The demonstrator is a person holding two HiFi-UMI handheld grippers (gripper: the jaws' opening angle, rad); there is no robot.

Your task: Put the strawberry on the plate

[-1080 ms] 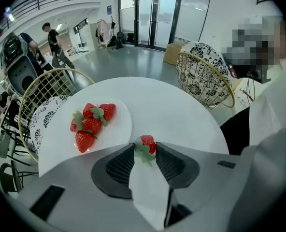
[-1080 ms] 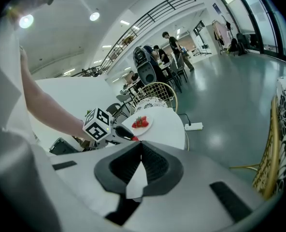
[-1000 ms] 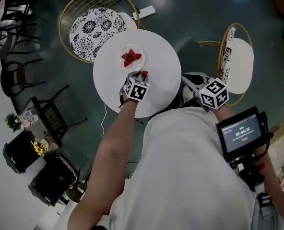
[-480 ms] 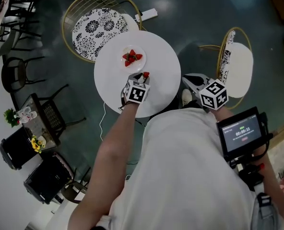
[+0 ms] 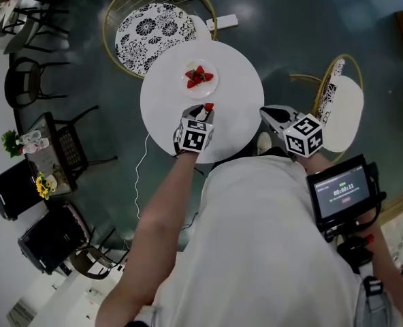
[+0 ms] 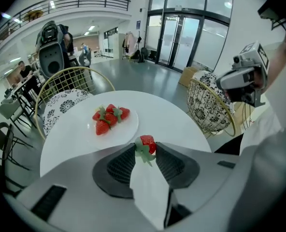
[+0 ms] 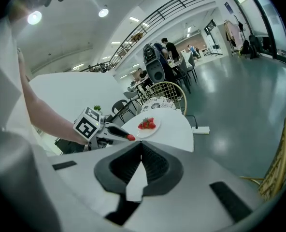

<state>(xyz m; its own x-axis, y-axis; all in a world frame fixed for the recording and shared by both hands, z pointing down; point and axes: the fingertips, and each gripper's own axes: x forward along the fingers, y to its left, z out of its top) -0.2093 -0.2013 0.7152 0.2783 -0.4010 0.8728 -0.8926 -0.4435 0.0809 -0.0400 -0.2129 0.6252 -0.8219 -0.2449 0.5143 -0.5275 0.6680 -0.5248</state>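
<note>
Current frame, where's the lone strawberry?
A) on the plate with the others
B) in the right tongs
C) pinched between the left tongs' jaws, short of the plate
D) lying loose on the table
C: the left gripper view shows the strawberry pinched between the pads of the left tongs, with the plate farther off across the table.

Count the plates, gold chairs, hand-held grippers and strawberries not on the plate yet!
Plate: 1
Gold chairs: 2
Hand-held grippers: 2, the left hand-held gripper and the right hand-held gripper
Strawberry off the plate: 1, gripped by the left one
Total: 6
</note>
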